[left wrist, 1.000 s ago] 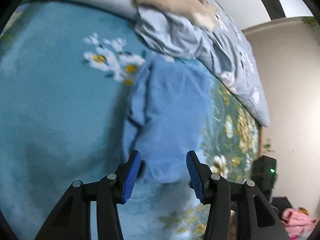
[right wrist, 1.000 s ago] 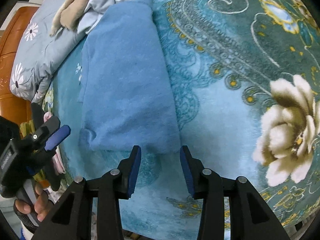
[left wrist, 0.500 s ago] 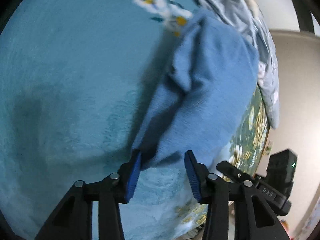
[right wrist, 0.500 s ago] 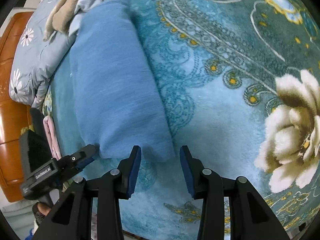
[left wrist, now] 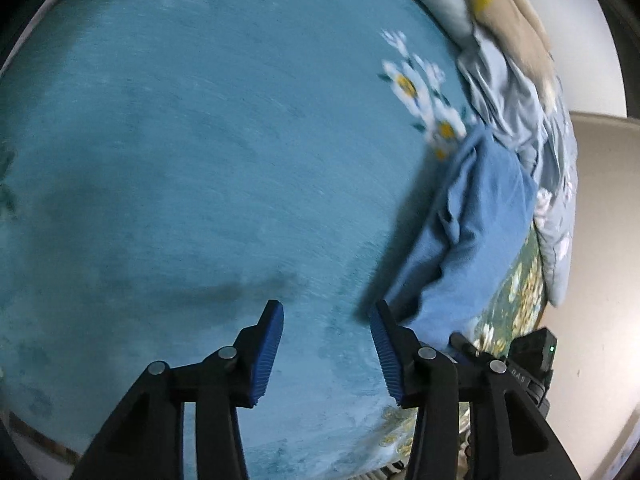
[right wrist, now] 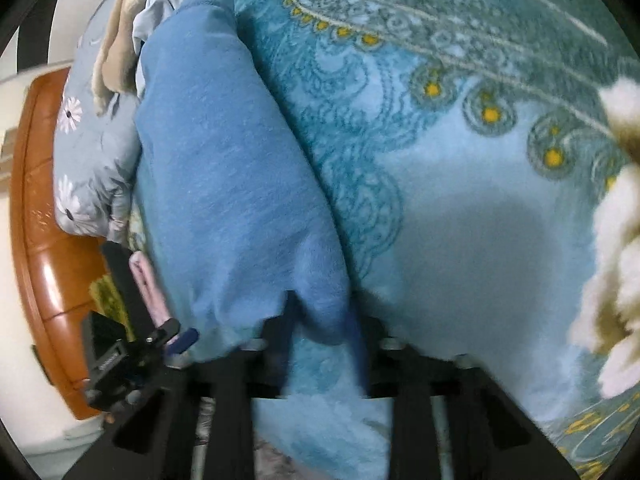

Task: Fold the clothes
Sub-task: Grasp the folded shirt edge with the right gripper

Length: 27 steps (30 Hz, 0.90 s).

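Observation:
A blue garment (right wrist: 224, 168), folded into a long strip, lies on a teal flowered blanket (right wrist: 460, 220). Its near hem sits between the fingers of my right gripper (right wrist: 322, 332) and hides the tips. The jaws stand wide apart and the view is blurred. In the left wrist view the garment (left wrist: 480, 240) lies to the right. My left gripper (left wrist: 326, 344) is open over bare blanket (left wrist: 200, 160) just left of the hem, holding nothing. Each gripper shows in the other's view: the right gripper (left wrist: 524, 372) and the left gripper (right wrist: 160, 344).
A crumpled pale blue duvet (left wrist: 516, 108) with a beige cloth (left wrist: 508, 12) on it lies past the garment's far end. An orange-brown headboard (right wrist: 32, 240) and a pink item (right wrist: 148, 284) are at the left. A wall (left wrist: 600, 240) stands beyond the bed edge.
My left gripper swung left off the garment's hem and now hangs over bare blanket. My right gripper pushed forward, so the hem now lies between its fingers.

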Available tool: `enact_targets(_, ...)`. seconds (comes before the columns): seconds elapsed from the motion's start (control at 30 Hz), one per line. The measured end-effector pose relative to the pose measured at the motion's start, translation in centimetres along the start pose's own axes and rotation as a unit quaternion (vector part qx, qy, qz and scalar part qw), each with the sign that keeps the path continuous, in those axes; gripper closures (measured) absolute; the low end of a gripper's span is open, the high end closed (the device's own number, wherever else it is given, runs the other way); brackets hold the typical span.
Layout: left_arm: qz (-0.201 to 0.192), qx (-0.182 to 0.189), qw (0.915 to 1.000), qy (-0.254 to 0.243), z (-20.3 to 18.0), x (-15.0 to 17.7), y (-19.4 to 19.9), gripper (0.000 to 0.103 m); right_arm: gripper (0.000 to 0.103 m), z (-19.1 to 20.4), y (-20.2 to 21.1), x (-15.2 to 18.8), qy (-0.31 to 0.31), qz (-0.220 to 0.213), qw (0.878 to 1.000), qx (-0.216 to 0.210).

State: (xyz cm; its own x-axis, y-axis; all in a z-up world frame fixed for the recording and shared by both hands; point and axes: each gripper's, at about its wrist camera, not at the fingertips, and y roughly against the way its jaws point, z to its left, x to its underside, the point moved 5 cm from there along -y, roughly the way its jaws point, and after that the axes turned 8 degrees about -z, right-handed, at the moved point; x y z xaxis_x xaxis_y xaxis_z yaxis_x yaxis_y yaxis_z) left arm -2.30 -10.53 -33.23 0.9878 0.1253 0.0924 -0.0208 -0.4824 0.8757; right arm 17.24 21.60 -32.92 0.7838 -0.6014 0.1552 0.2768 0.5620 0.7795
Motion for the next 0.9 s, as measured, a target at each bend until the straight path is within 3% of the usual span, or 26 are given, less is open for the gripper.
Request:
enact_targets(0.1, -0.012, 0.003, 0.9998, 0.013, 0.0, -0.7, 0.7, 0.053, 0.089, 0.5, 0.9, -0.6, 0.003, 0.012, 1.0, 0.0)
enact_targets(0.2, -0.018, 0.015, 0.9996, 0.017, -0.6, -2.0, 1.1, 0.053, 0.09, 0.4, 3.3, -2.4, 0.063, 0.026, 0.997, 0.031)
enact_targets(0.27, -0.016, 0.026, 0.9995, 0.006, -2.0, -2.4, 0.9, 0.053, 0.09, -0.4, 4.5, -6.2, 0.104, 0.03, 0.992, 0.068)
enact_targets(0.47, -0.013, 0.067, 0.9971, -0.033, -8.4, -4.3, -1.6, 0.048, 0.09, 0.9, 6.9, -17.3, 0.235, 0.054, 0.955, 0.171)
enact_targets(0.57, -0.011, 0.088, 0.9947, -0.053, -11.6, -5.3, -2.8, 0.045, 0.09, 1.6, 6.5, -19.7, 0.261, 0.065, 0.945, 0.188)
enact_targets(0.67, 0.001, 0.086, 0.9926, -0.086, -14.7, -6.2, -5.3, 0.044, 0.088, 2.3, 6.2, -21.9, 0.286, 0.076, 0.933, 0.203)
enact_targets(0.77, 0.011, 0.083, 0.9913, -0.102, -15.8, -6.5, -6.3, 0.043, 0.084, 2.1, 7.0, -22.1, 0.299, 0.056, 0.931, 0.203)
enact_targets(0.83, 0.017, 0.08, 0.9902, -0.112, -16.5, -6.7, -7.0, 0.043, 0.079, 1.2, 8.4, -22.2, 0.282, 0.022, 0.939, 0.194)
enact_targets(0.9, 0.024, 0.078, 0.989, -0.123, -17.3, -6.9, -7.6, 0.043, 0.072, -0.4, 10.0, -21.8, 0.241, -0.019, 0.956, 0.166)
